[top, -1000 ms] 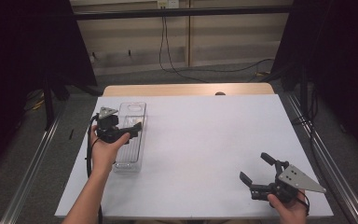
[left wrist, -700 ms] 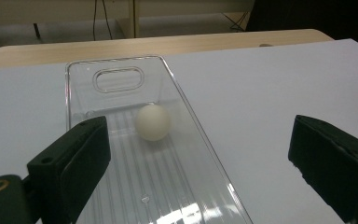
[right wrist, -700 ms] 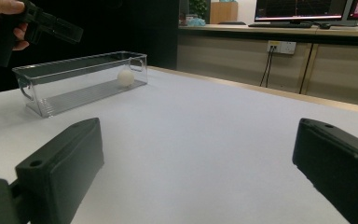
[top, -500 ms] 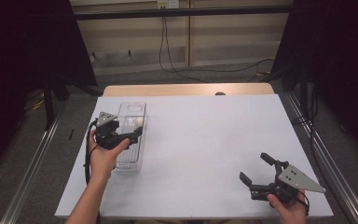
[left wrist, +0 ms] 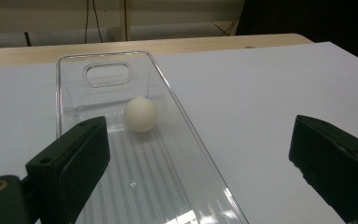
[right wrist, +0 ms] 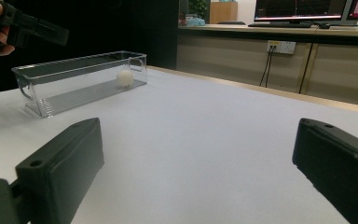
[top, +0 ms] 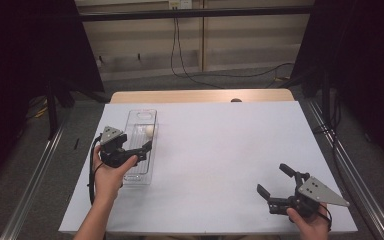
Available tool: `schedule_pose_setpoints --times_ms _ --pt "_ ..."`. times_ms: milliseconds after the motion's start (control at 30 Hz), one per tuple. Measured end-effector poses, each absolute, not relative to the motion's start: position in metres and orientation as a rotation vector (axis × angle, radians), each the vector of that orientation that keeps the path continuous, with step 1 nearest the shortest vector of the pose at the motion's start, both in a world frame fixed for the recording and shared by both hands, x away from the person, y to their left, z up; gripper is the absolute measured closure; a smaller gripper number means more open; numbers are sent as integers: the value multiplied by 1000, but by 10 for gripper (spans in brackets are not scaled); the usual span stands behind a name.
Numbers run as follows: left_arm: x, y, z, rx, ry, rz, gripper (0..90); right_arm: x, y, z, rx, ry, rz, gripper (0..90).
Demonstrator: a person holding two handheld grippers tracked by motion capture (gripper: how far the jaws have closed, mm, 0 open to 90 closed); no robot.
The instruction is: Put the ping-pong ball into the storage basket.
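The white worktop (top: 220, 150) lies bare between the clear bin (top: 141, 120) at its left side and the right claw (top: 276, 189) near its front right corner, so a claw could pass freely across the middle. The bin's walls fence the ball (left wrist: 141, 113) on four sides, leaving it open from above. The left claw (top: 142, 150) hangs over the bin's near half, jaws spread wide.

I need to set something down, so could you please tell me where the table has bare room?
The wide white stretch between the clear bin and the right gripper is bare. It is crowded only at the left edge, where the left gripper hovers over the bin holding the ball.
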State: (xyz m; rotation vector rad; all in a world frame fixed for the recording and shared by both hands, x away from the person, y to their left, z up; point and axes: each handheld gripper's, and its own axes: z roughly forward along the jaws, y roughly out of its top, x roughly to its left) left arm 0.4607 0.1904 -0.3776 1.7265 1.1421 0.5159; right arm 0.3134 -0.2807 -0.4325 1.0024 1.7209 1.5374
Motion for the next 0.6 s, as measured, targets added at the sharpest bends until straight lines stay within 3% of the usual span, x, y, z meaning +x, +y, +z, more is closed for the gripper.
schedule_pose_setpoints --times_ms 600 --pt "434 192 -387 1692 1081 525 50 313 -281 -432 1000 1718 1536 14"
